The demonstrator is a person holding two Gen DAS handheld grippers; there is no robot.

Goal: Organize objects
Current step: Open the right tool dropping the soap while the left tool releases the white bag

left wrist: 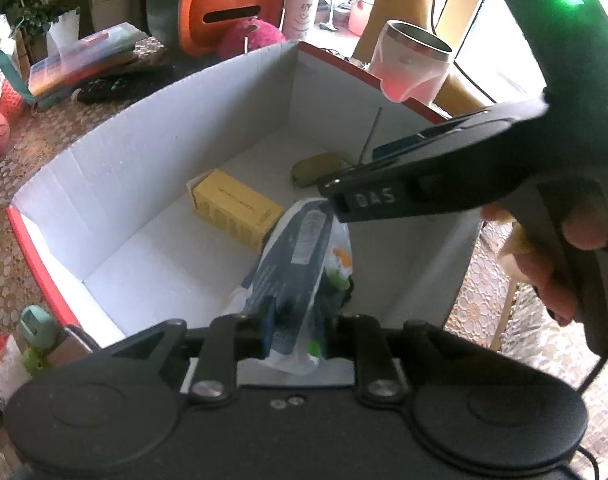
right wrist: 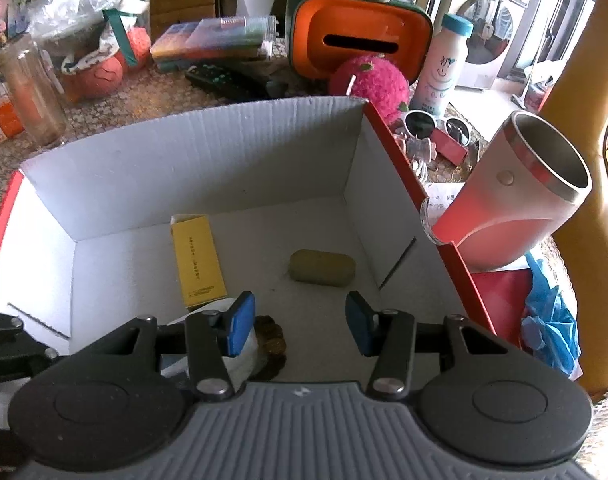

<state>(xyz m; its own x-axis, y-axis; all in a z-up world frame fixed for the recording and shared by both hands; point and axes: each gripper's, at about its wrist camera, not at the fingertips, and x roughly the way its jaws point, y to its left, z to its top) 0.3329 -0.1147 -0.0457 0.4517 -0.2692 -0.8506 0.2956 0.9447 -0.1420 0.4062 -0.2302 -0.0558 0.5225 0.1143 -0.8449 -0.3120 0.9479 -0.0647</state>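
A white cardboard box with red outer sides [left wrist: 164, 120] [right wrist: 184, 160] stands open on the table. Inside lie a yellow carton [left wrist: 236, 212] [right wrist: 198, 264] and an olive-green oval case [left wrist: 315, 168] [right wrist: 321, 268]. My left gripper [left wrist: 300, 324] hangs over the box's near side. A dark plastic packet [left wrist: 300, 264] hangs down between its slightly parted fingers, and the pads do not seem to press on it. My right gripper [right wrist: 300, 324] is open and empty over the box floor. In the left wrist view the right gripper [left wrist: 335, 196] reaches in from the right, held by a hand.
A pink and steel tumbler [right wrist: 519, 208] stands by the box's right wall, with blue plastic [right wrist: 551, 320] near it. Behind the box are a fuzzy pink ball [right wrist: 367, 84], an orange case [right wrist: 359, 40], a white bottle [right wrist: 443, 68], sunglasses [right wrist: 435, 124] and a remote [right wrist: 224, 80].
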